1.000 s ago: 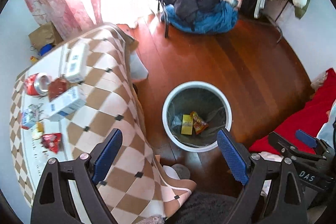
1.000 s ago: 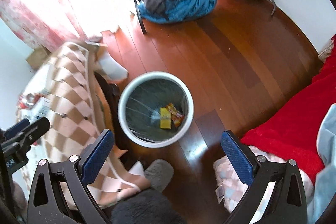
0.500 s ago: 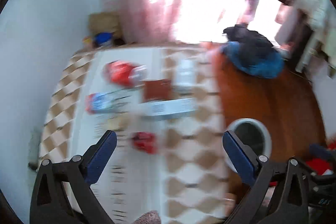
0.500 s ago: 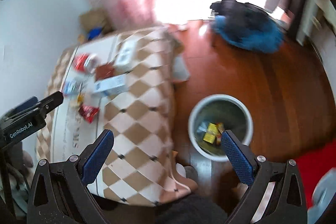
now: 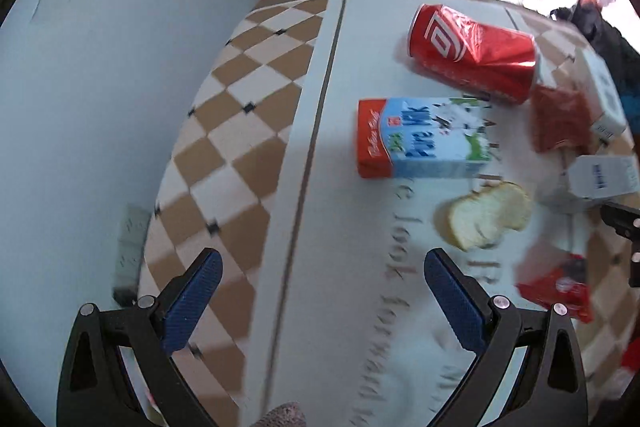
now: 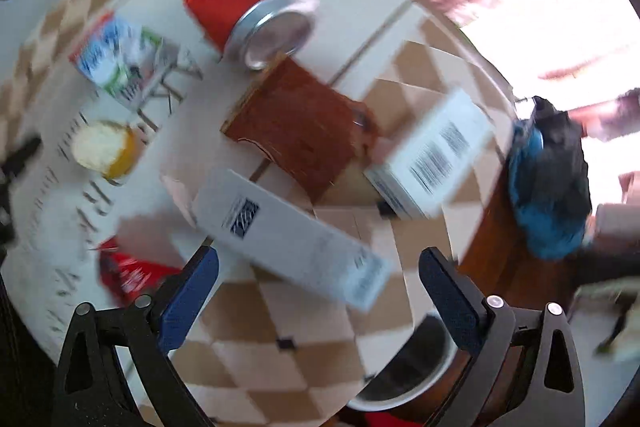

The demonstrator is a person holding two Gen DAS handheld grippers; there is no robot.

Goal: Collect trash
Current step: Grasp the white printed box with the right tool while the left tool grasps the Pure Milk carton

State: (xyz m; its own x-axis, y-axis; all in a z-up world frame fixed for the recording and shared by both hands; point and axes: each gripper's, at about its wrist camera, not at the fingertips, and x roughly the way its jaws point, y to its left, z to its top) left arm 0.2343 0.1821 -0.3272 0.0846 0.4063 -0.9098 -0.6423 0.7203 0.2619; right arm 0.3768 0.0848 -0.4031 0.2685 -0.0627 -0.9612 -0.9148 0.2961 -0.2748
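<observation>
both grippers, left [image 5: 318, 301] and right [image 6: 318, 297], swung from bin to table; jaws wide, empty.

can [image 5: 474, 55] red | carton [image 5: 424, 137] blue-orange | tablecloth [image 5: 240, 131] brown-white checks

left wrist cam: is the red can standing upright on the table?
No, the red can lies dented on its side on the table, just beyond the milk carton.
</observation>
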